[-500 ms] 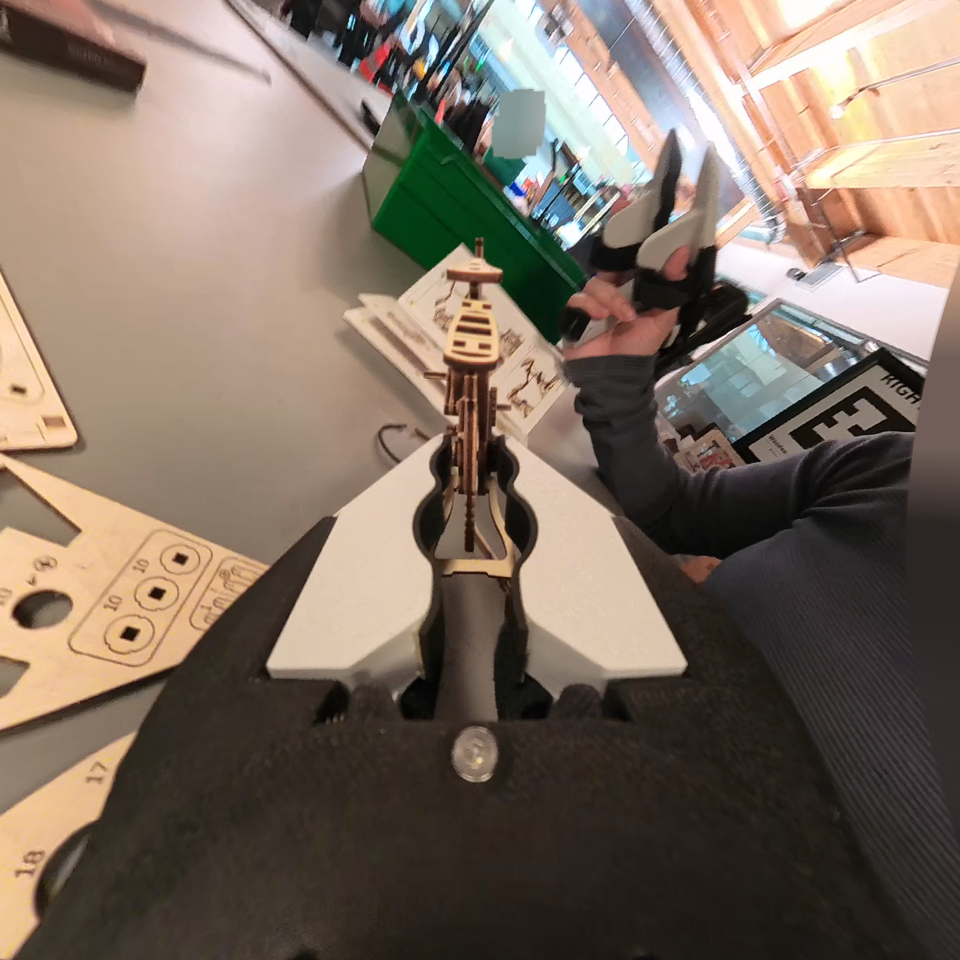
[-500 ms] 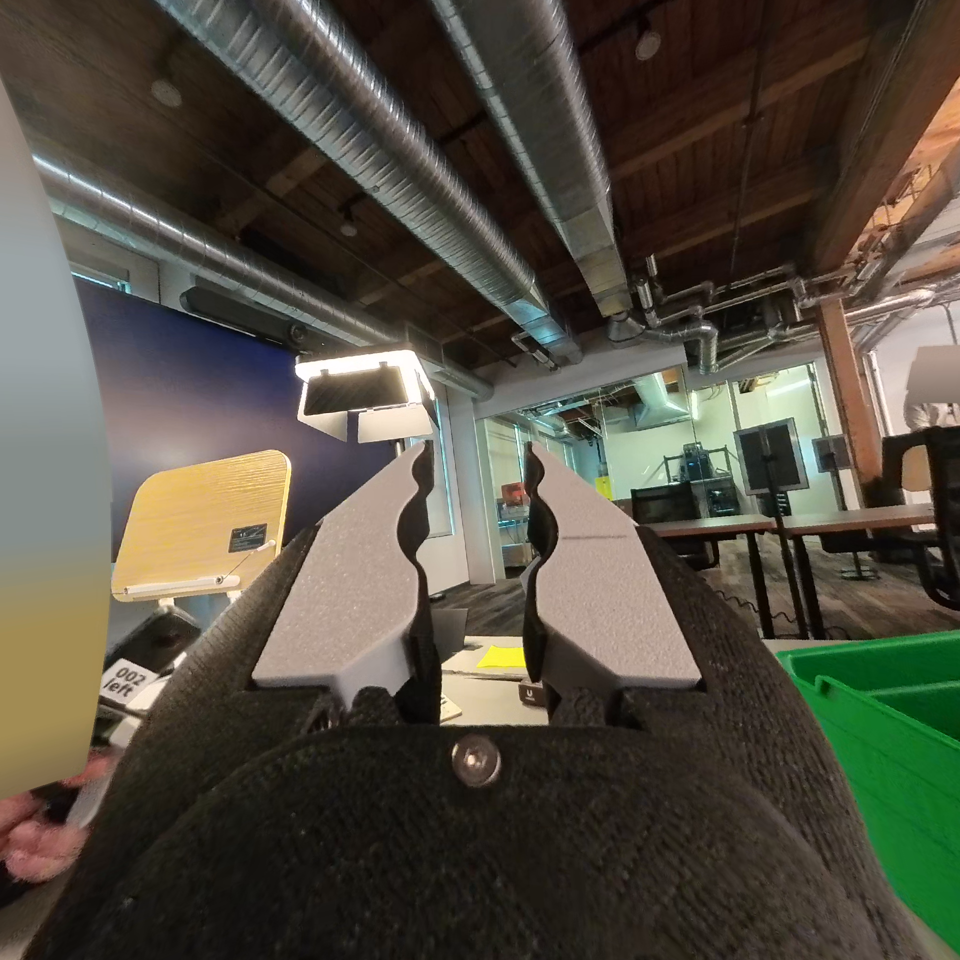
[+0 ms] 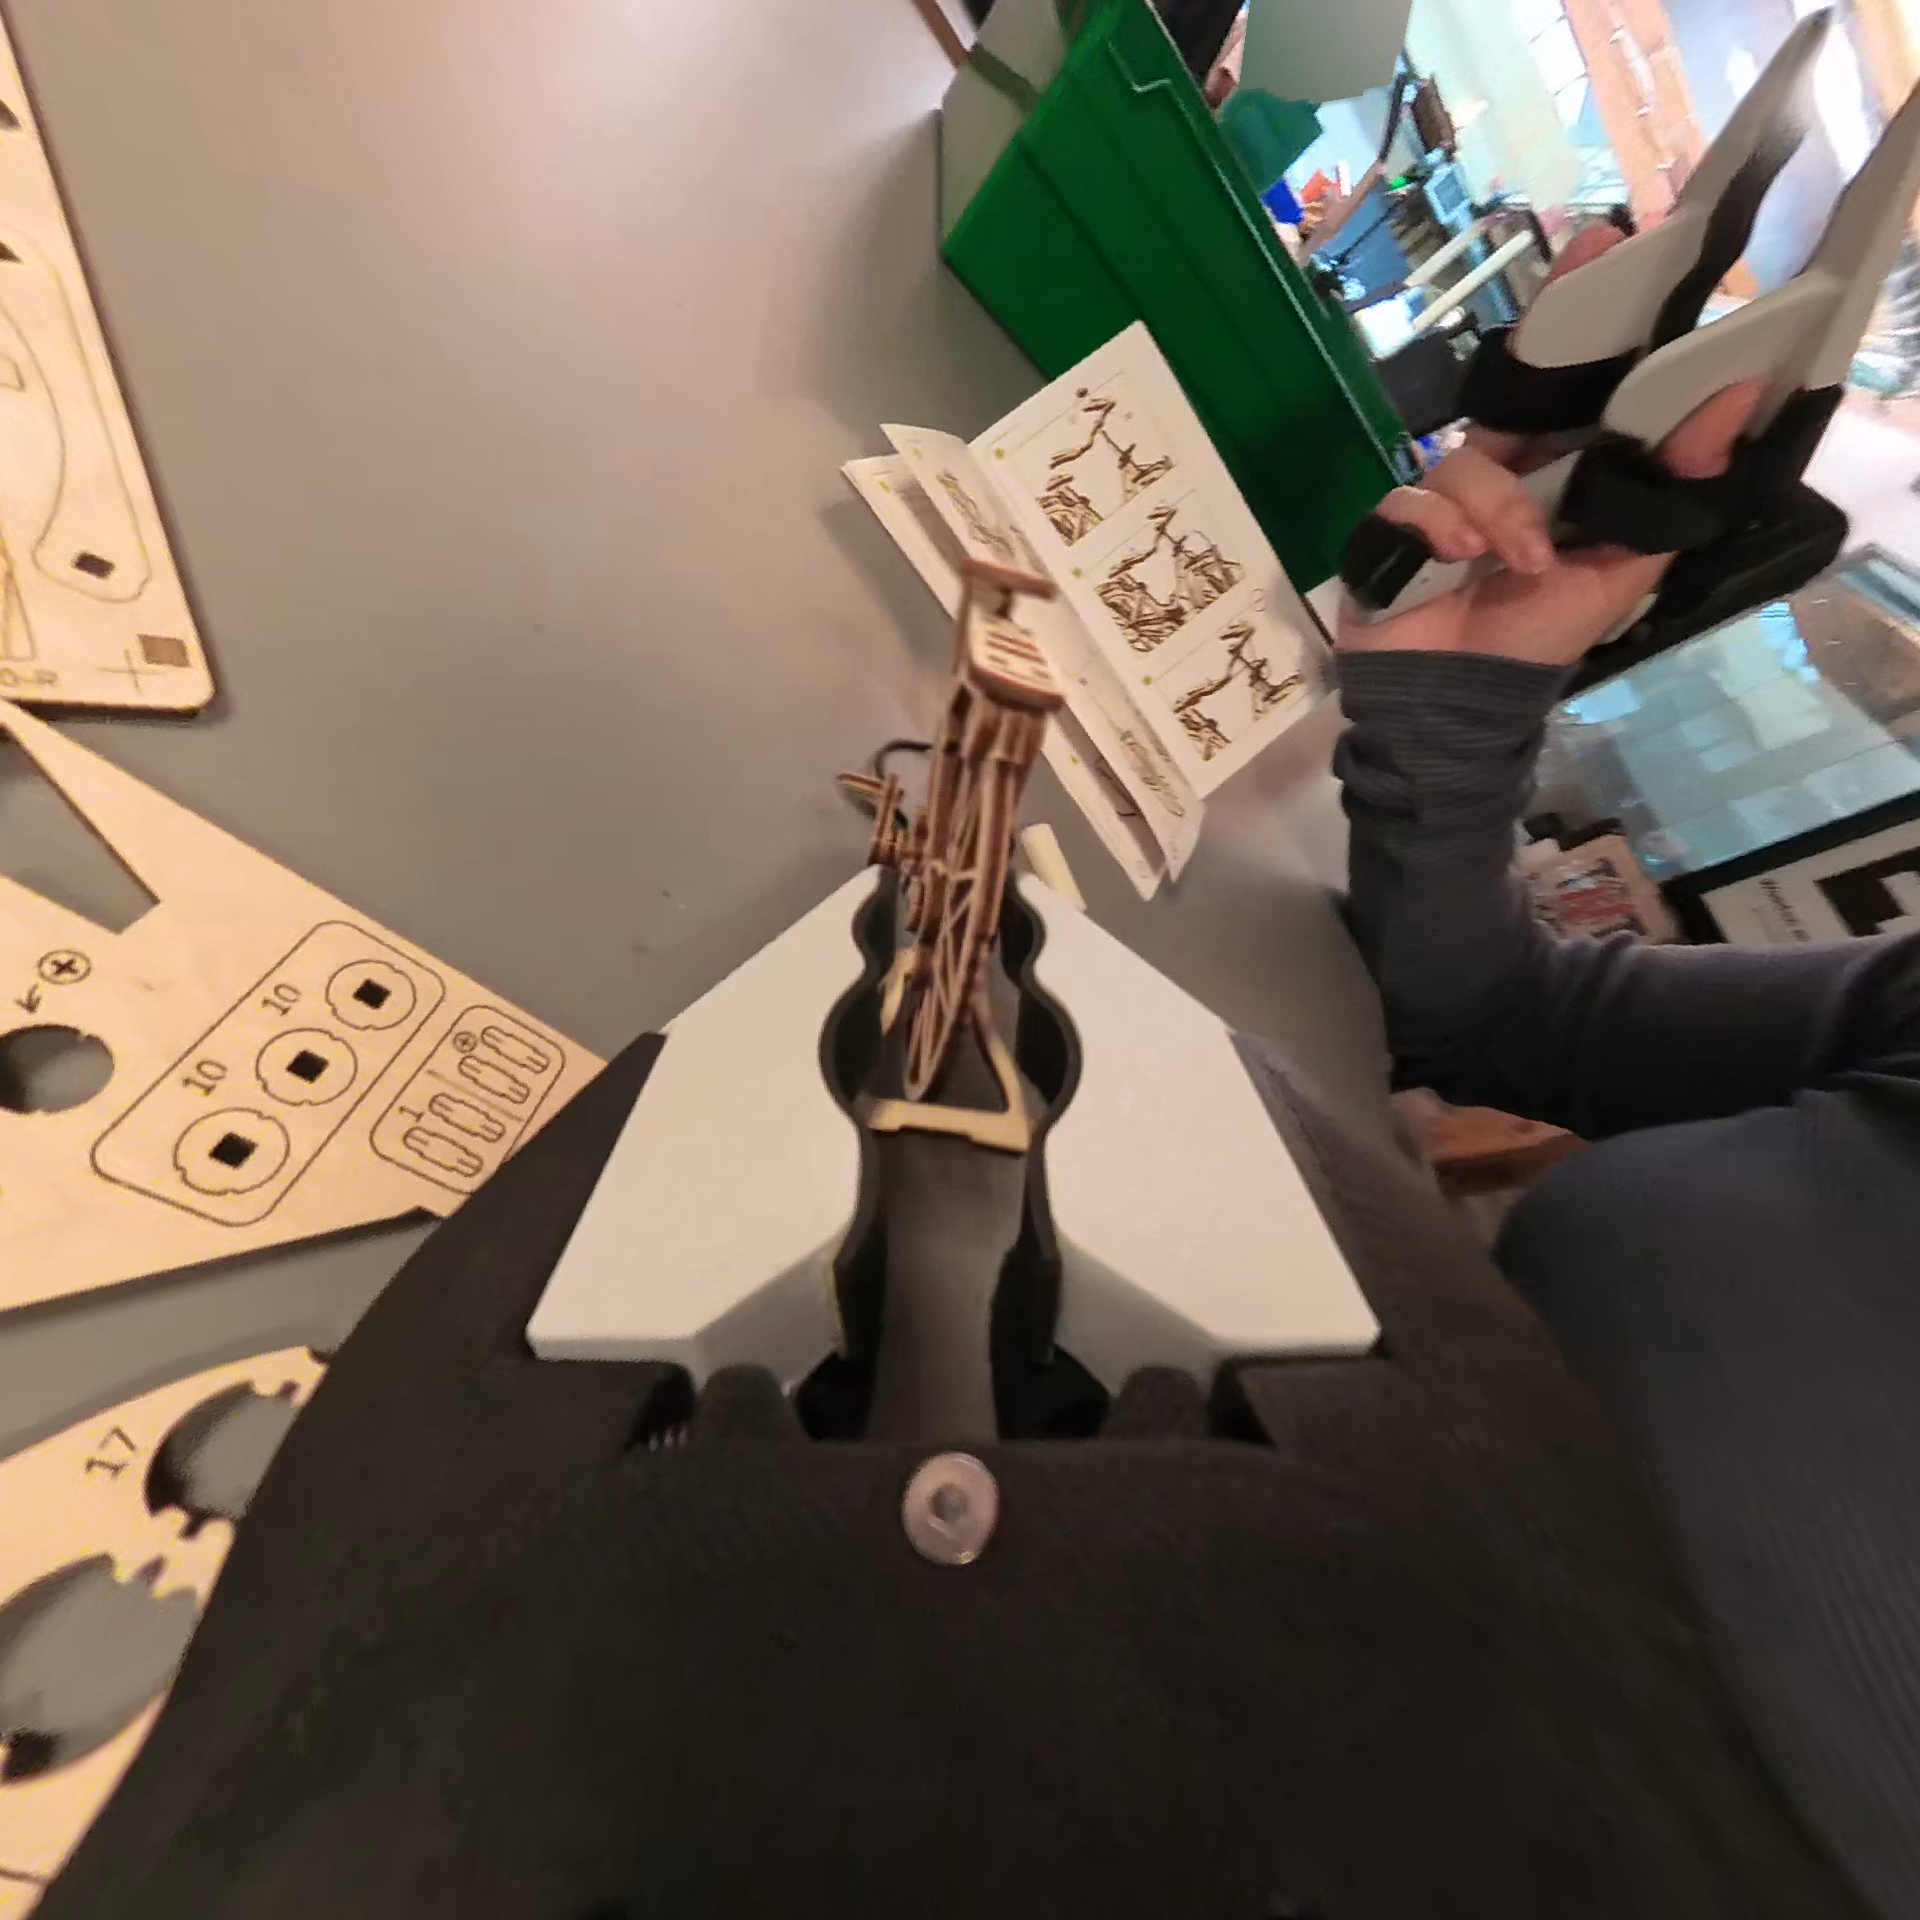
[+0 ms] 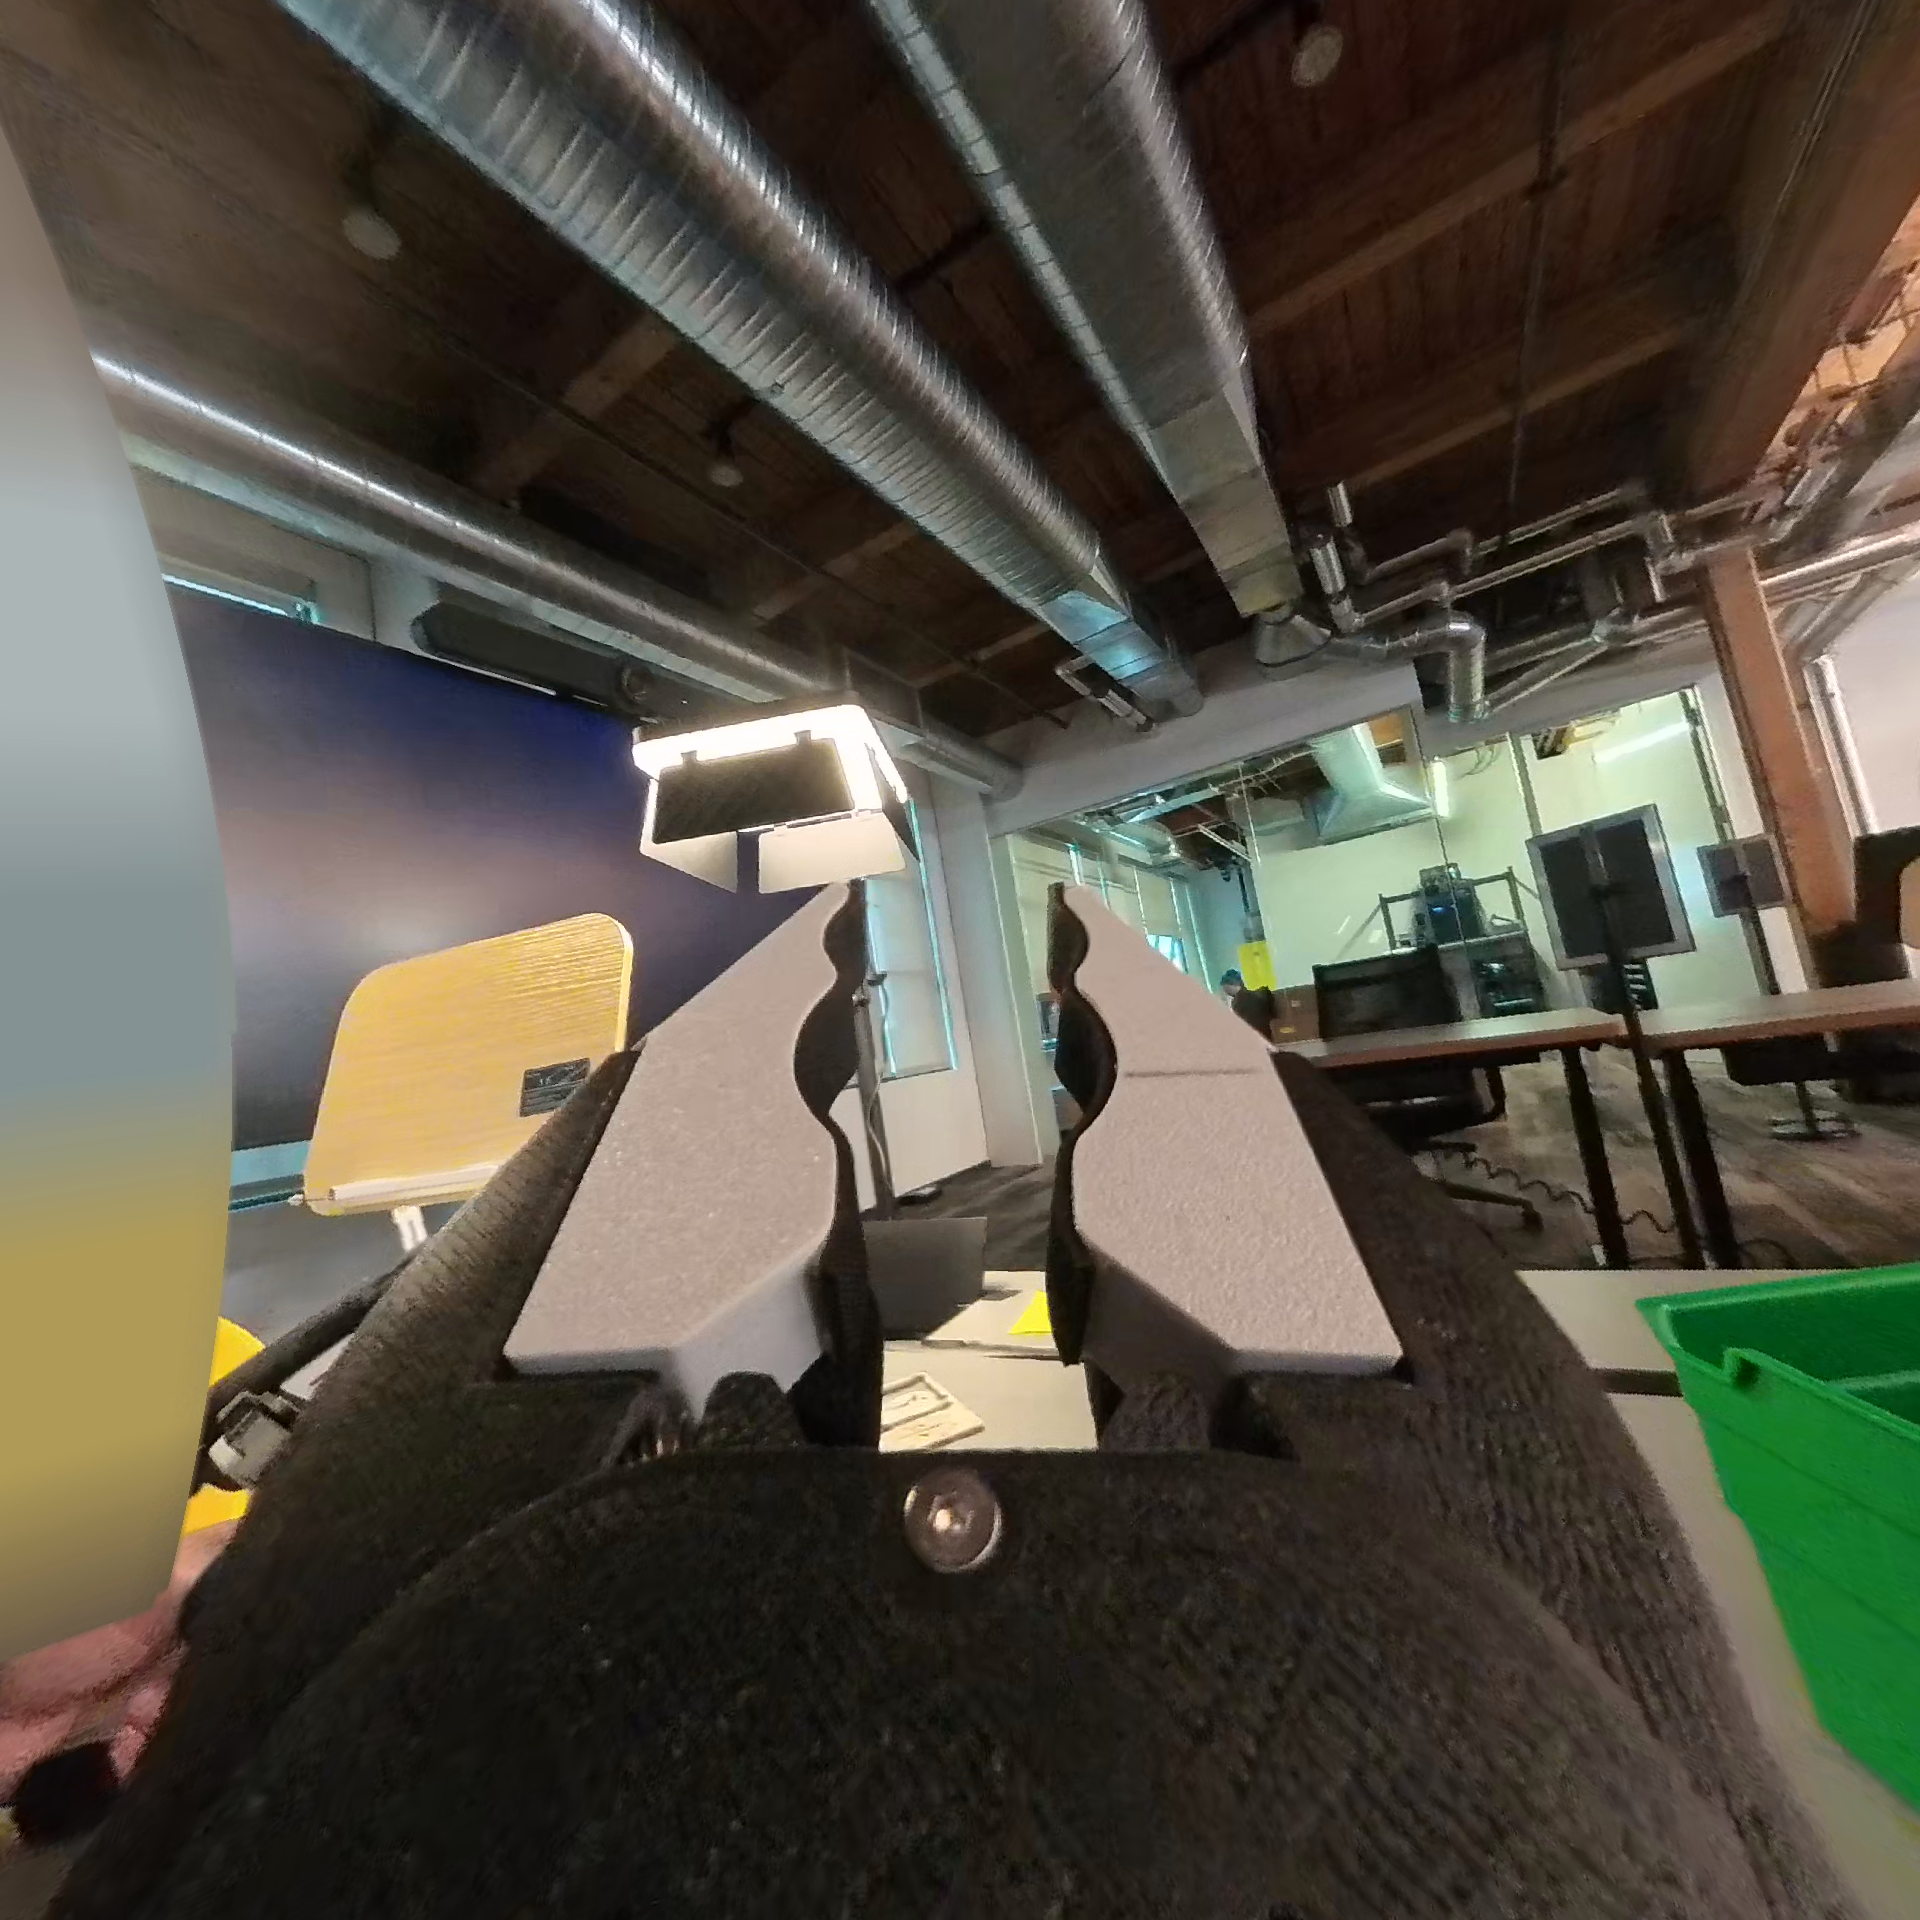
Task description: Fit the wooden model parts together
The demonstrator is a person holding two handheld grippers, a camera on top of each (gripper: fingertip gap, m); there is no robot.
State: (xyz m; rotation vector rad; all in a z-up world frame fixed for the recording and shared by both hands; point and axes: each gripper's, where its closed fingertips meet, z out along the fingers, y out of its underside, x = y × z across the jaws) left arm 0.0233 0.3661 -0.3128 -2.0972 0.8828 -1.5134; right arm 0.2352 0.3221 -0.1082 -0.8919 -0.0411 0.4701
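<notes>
My left gripper point(image 3: 951, 883) is shut on a partly built wooden model point(image 3: 966, 831), a thin laser-cut assembly that sticks out past the fingertips above the grey table point(image 3: 520, 364). Its slatted top piece point(image 3: 1008, 649) points toward the open instruction booklet point(image 3: 1122, 613). My right gripper point(image 4: 951, 904) is open and empty, raised off the table and pointing up into the room. It also shows in the left wrist view point(image 3: 1829, 135) at the upper right, held in a hand point(image 3: 1496, 582).
Laser-cut plywood sheets point(image 3: 239, 1091) with punched-out holes lie on the table at the left. A green bin point(image 3: 1174, 249) stands behind the booklet and shows in the right wrist view point(image 4: 1808, 1475). A sleeved arm point(image 3: 1558, 987) crosses the right side. Some 30 cm of space lies between my two pairs of fingers.
My left gripper has swung left and tilted down with the model, so the booklet, bin and right gripper sit further right. The right gripper's jaws have opened a little wider.
</notes>
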